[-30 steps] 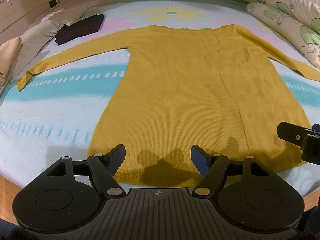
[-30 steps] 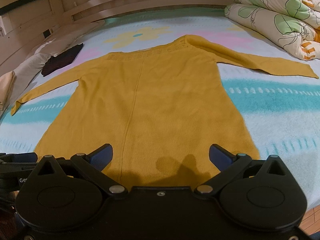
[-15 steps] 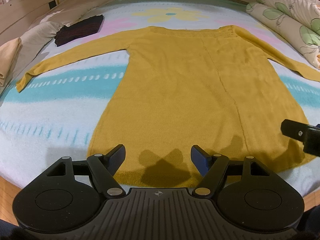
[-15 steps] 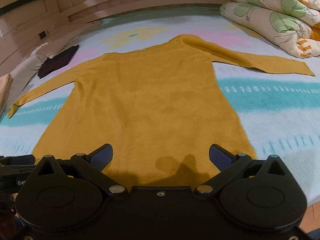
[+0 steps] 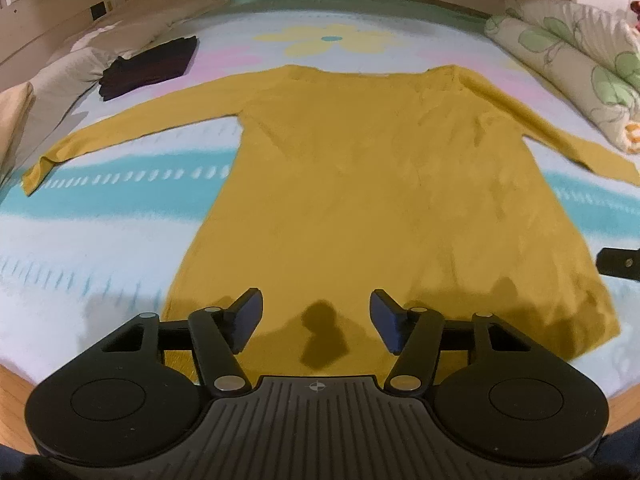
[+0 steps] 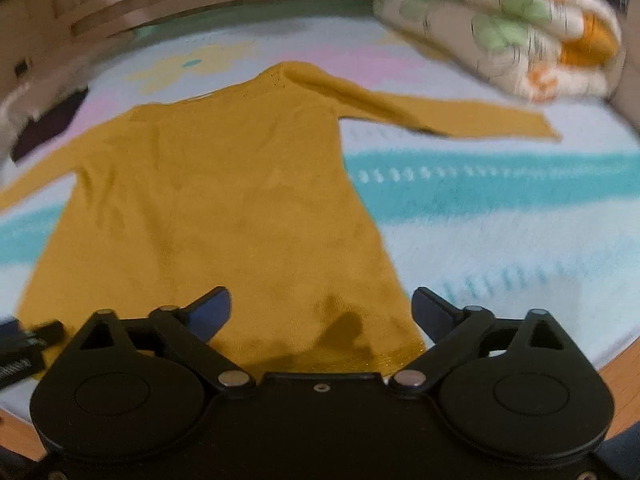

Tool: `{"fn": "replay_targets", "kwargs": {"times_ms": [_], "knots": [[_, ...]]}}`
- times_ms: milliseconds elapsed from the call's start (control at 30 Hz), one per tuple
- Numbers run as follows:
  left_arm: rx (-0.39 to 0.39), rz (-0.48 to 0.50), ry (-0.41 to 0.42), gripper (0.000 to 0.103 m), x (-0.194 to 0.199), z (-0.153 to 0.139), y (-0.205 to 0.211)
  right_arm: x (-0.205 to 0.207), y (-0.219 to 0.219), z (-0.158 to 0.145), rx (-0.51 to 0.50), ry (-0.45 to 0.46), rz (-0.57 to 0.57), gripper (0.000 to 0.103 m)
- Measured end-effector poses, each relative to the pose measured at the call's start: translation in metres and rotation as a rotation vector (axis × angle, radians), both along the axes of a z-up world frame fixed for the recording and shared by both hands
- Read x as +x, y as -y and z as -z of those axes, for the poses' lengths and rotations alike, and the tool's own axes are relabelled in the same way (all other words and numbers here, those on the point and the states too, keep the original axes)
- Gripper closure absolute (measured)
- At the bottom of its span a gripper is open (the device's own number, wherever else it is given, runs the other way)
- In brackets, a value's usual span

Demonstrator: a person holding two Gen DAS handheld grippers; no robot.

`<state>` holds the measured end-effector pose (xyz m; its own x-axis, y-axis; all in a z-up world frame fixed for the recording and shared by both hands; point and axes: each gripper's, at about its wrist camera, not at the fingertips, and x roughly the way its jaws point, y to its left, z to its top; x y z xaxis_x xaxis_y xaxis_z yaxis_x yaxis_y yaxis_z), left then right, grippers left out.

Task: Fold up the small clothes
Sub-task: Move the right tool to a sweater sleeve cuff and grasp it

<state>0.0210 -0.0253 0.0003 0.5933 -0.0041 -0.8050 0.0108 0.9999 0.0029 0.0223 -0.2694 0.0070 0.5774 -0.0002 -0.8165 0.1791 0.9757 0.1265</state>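
A mustard-yellow long-sleeved knit top (image 5: pixel 380 184) lies flat on the bed with both sleeves spread out, hem nearest me. My left gripper (image 5: pixel 316 318) hovers over the left half of the hem, its jaws closing with nothing pinched between them. My right gripper (image 6: pixel 322 312) hangs over the hem's right corner (image 6: pixel 400 354), jaws wide and closing, and holds nothing. The same top (image 6: pixel 208 208) fills the right wrist view, blurred. A part of the right gripper (image 5: pixel 618 264) shows at the right edge of the left wrist view.
The bed has a pale blue sheet (image 5: pixel 100 240) with teal stripes and a flower print. A folded dark garment (image 5: pixel 152 66) lies at the far left by pillows (image 5: pixel 68 72). A floral duvet (image 5: pixel 572 68) is piled at the far right. Wooden floor (image 6: pixel 624 364) shows past the bed's near edge.
The left gripper's jaws have narrowed a little. The right gripper has swung to the right along the hem, its view is now blurred, and its jaws have come in slightly.
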Motion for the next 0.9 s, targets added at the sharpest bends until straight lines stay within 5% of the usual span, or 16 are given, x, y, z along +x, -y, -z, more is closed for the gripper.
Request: {"fn": "replay_targets", "kwargs": {"times_ms": [233, 433, 700, 900], "knots": [[0.027, 0.024, 0.058, 0.045, 0.026, -0.029, 0.017, 0.043, 0.07, -0.036, 0.118, -0.018, 0.01, 0.022], [0.018, 0.048, 0.071, 0.045, 0.066, -0.047, 0.03, 0.089, 0.143, -0.054, 0.11, 0.034, 0.042, 0.034], [0.005, 0.081, 0.096, 0.045, 0.129, -0.062, 0.044, 0.142, 0.24, -0.026, 0.088, 0.032, 0.199, 0.038], [0.006, 0.075, 0.106, 0.045, 0.17, -0.051, 0.052, 0.17, 0.31, 0.01, 0.178, 0.054, 0.328, 0.039]]}}
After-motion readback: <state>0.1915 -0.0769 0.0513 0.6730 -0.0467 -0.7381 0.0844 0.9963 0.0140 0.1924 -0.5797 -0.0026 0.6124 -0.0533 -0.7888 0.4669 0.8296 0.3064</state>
